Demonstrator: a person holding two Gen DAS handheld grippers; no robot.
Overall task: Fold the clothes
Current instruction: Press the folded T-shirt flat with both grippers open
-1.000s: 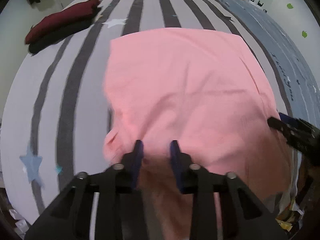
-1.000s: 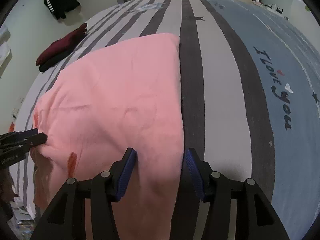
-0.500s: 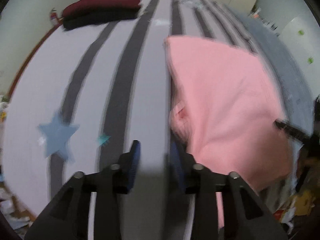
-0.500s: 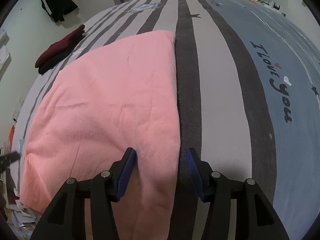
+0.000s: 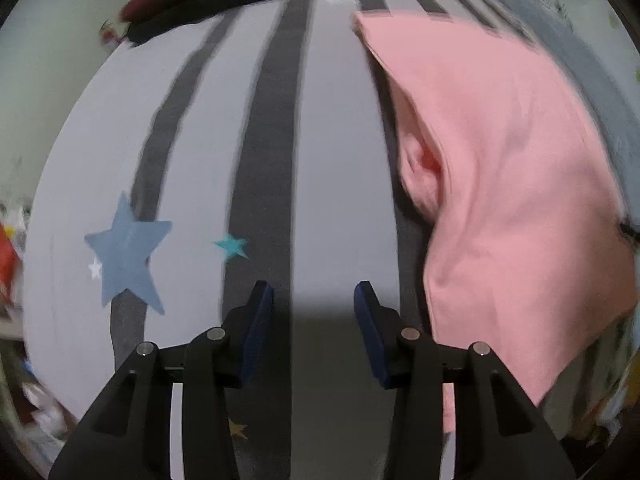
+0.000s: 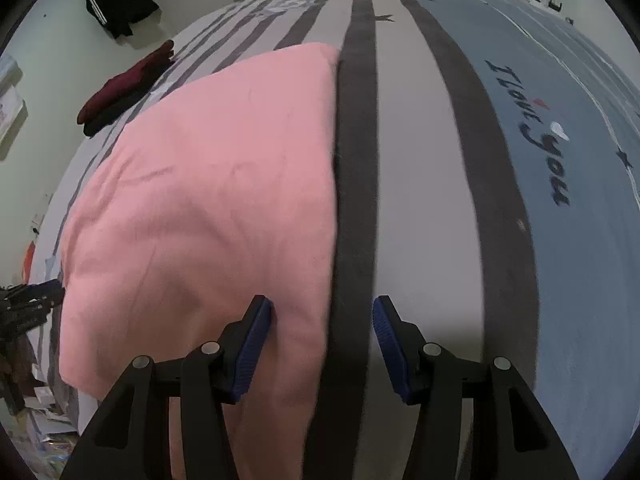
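Observation:
A pink garment [image 5: 500,168] lies folded on the striped bed [image 5: 200,152], its near end hanging over the bed's front edge. In the left wrist view it lies to the right of my left gripper [image 5: 314,308], which is open, empty and over bare striped sheet. In the right wrist view the garment [image 6: 216,200] fills the left half. My right gripper [image 6: 322,320] is open, its jaws astride the garment's right edge without holding it. The left gripper also shows at the far left of the right wrist view [image 6: 28,304].
Folded dark red and black clothes [image 6: 124,88] lie at the bed's far left edge, also in the left wrist view [image 5: 200,4]. A black jacket [image 6: 116,4] hangs on the wall. Clutter lies on the floor [image 6: 40,420] below the bed's near left corner.
My left gripper let go of the pink garment, opened wider and swung left onto bare sheet. The garment's left corner dropped flat. The right gripper stayed open by the right edge.

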